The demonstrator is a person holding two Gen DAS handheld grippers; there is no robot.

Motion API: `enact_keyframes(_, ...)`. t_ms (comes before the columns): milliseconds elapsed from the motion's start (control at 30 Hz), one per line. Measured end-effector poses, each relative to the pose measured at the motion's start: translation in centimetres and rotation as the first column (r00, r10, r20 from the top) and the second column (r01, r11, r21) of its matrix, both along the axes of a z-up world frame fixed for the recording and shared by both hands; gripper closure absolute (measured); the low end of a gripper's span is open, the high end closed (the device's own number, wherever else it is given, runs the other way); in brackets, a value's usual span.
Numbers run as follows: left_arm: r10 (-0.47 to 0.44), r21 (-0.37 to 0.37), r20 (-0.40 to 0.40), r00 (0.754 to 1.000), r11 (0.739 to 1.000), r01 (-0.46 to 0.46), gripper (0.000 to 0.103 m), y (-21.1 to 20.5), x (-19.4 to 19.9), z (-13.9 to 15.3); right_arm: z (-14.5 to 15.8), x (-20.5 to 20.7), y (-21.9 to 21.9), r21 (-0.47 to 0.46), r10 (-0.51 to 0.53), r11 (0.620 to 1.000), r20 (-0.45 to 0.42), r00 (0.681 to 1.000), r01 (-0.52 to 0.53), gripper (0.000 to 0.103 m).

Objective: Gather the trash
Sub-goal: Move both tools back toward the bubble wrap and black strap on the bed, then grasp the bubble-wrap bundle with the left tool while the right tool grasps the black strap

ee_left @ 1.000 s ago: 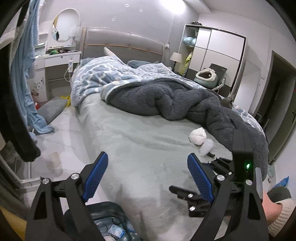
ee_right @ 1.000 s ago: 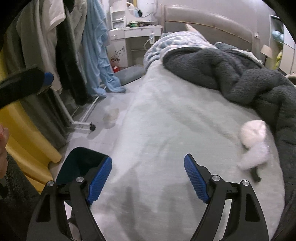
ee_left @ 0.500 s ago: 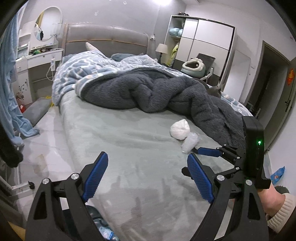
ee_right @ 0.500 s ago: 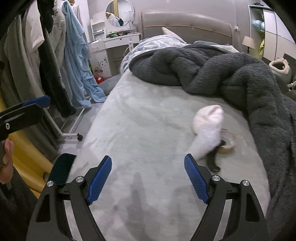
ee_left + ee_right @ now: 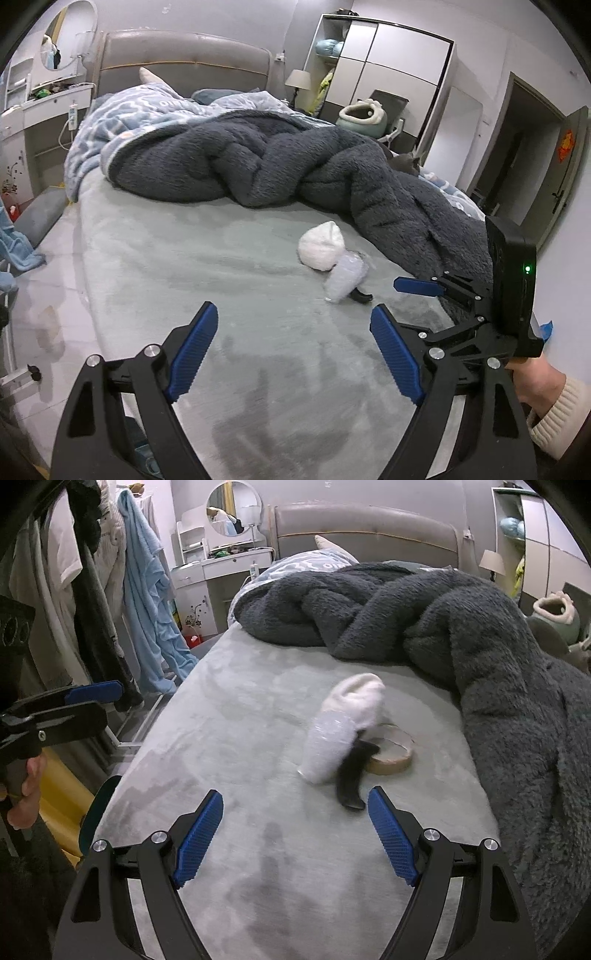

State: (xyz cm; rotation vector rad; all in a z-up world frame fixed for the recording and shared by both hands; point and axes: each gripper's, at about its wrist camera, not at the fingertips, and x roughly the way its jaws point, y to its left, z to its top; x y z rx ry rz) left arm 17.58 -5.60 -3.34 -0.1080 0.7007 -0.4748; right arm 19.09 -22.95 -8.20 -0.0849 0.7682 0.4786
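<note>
Left wrist view: left gripper (image 5: pixel 291 350) with black arms and blue ribbed pads, jaws spread wide, nothing between them, held above pale grey-green plush bed cover (image 5: pixel 184 258). Right gripper (image 5: pixel 417 286) seen at right edge, side-on, held by hand (image 5: pixel 532 380) in cream knitted cuff. Right wrist view: right gripper (image 5: pixel 295 834) likewise spread, empty, poised over same cover. Trash located mid-bed, just ahead of right-hand pad: crumpled white tissue ball (image 5: pixel 360 698), touching translucent bubble-wrap wad (image 5: pixel 327 747), small curved black plastic piece (image 5: pixel 352 779) beneath wad's edge, brown cardboard tape ring (image 5: pixel 393 753) lying flat behind. No contact between either gripper and trash. Rumpled dark grey fleece blanket (image 5: pixel 461 627) just beyond and right of trash. Light blue garment (image 5: pixel 147 602) hanging at left.
</note>
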Motion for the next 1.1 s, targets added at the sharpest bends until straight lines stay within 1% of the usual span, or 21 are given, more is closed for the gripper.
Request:
enact_keyframes(233, -0.046, -0.008, -0.01, 0.999, 0.999, 0.046, 0.017, -2.1, 0.9, -0.7, -1.0, 0.7, -1.5, -0.006, -0.001, 1.0, -0.01, 1.0, 0.001, 0.021)
enact_keyframes(333, -0.066, -0.005, -0.015, 0.998, 0.998, 0.066, 0.017, -3.2, 1.2, -1.1, -1.6, 1.6, -2.2, 0.011, 0.0, 1.0, -0.027, 1.0, 0.0, 0.021)
enact_keyframes(367, -0.074, -0.003, -0.017, 0.997, 0.997, 0.074, 0.017, -3.6, 1.3, -1.3, -1.9, 1.9, -2.4, 0.018, 0.0, 1.0, -0.036, 0.999, 0.001, 0.023)
enact_keyframes(400, -0.081, -0.001, -0.019, 0.997, 0.997, 0.081, 0.018, -4.1, 1.4, -1.4, -2.1, 2.1, -2.7, 0.022, -0.002, 1.0, -0.041, 0.999, 0.003, 0.027)
enact_keyframes(467, -0.094, 0.003, -0.022, 0.995, 0.996, 0.094, 0.019, -4.7, 1.8, -1.7, -2.5, 2.4, -3.1, 0.028, 0.003, 1.0, -0.05, 0.999, -0.001, 0.032)
enact_keyframes(700, -0.155, 0.026, -0.026, 0.988, 0.988, 0.155, 0.025, -7.5, 3.6, -2.8, -2.9, 2.3, -3.5, 0.053, 0.045, 0.998, -0.055, 0.997, -0.042, 0.043)
enact_keyframes(833, -0.182, 0.023, -0.033, 0.983, 0.983, 0.182, 0.03, -8.7, 4.7, -3.3, -3.0, 2.3, -3.5, 0.062, 0.067, 0.996, -0.054, 0.996, -0.063, 0.047)
enact_keyframes(1000, -0.193, 0.03, -0.046, 0.98, 0.98, 0.194, 0.031, -10.1, 6.2, -4.2, -3.2, 2.6, -3.4, 0.077, 0.093, 0.993, -0.054, 0.994, -0.089, 0.049)
enact_keyframes(1100, -0.192, 0.033, -0.054, 0.98, 0.98, 0.194, 0.032, -10.7, 7.0, -4.6, -3.4, 3.1, -3.8, 0.09, 0.093, 0.992, -0.063, 0.994, -0.087, 0.049)
